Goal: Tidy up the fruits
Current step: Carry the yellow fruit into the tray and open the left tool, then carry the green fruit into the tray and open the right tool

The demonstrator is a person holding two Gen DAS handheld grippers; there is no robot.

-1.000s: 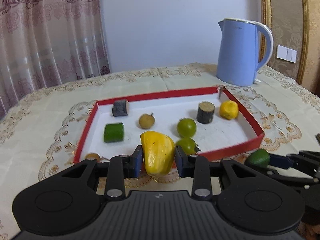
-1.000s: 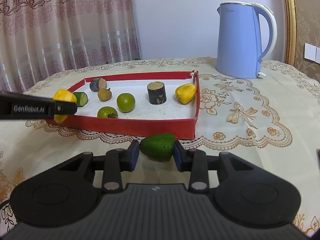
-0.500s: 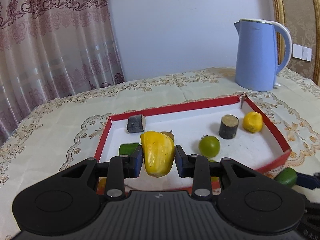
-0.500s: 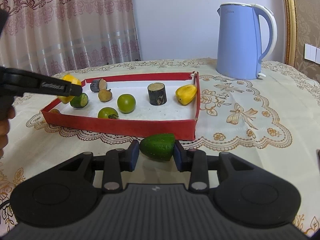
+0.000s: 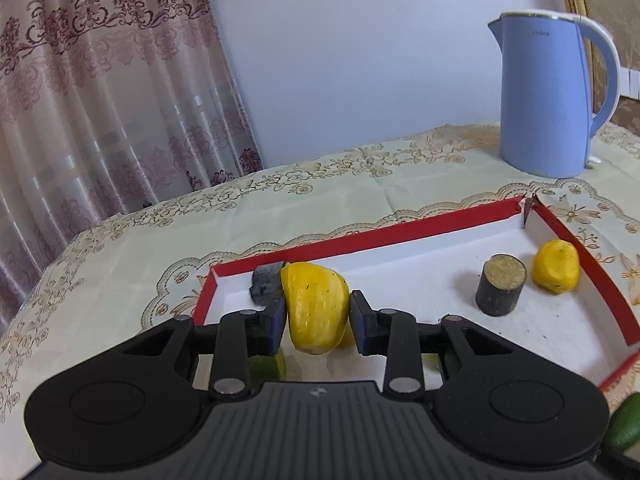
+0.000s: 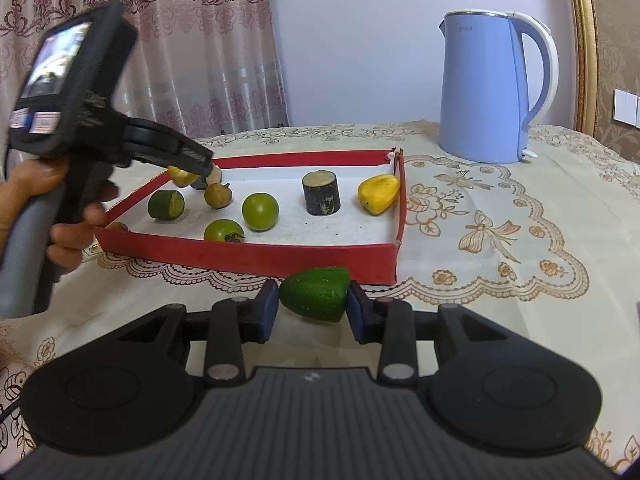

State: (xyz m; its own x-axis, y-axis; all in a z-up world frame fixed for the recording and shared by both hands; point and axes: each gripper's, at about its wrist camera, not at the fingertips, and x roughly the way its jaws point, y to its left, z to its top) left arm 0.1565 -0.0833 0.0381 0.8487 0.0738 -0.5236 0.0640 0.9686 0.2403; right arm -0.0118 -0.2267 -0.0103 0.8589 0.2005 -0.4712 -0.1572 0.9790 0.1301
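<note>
Yellow fruit piece (image 5: 316, 312) clamped in left gripper (image 5: 318, 322), now carried in over red tray (image 5: 404, 232) from outside its near rim, ready to set down; green piece (image 6: 316, 294) pinched in right gripper (image 6: 312, 312), unmoved outside tray

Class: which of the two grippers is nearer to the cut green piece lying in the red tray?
Left. The left gripper hangs over the tray just behind the cut green piece; the right gripper is outside the tray's front wall.

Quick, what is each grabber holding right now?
Left gripper: closed on the yellow fruit.
Right gripper: closed on the green fruit.
</note>
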